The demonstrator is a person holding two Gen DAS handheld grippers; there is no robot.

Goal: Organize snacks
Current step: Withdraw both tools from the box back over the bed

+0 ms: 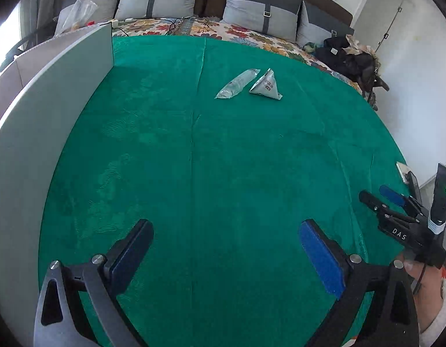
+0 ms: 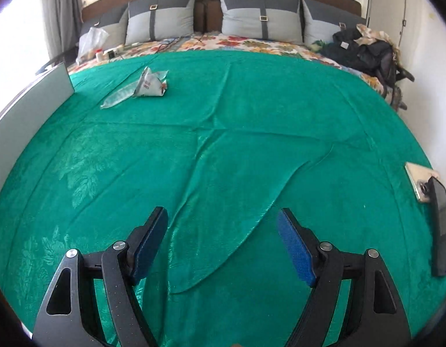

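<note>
Two snack packets lie side by side on the green blanket (image 1: pixel 194 173): a long clear packet (image 1: pixel 237 84) (image 2: pixel 120 96) and a silvery triangular packet (image 1: pixel 266 85) (image 2: pixel 152 85). Both rest far ahead of the grippers, toward the pillows. My left gripper (image 1: pixel 225 240) hangs over bare blanket near the front, jaws wide apart and empty. My right gripper (image 2: pixel 223 228) is also open with nothing between its blue pads. In the left wrist view the right gripper (image 1: pixel 380 195) shows at the right edge, held by a hand (image 1: pixel 425 283).
A grey-white panel (image 1: pixel 63 92) (image 2: pixel 34 101) stands along the blanket's left side. Two phones (image 2: pixel 428 202) lie at the right edge. Pillows (image 2: pixel 260 14), a floral sheet, cables, a plastic bag (image 2: pixel 91 42) and dark clothes (image 2: pixel 364 49) sit at the bed's head.
</note>
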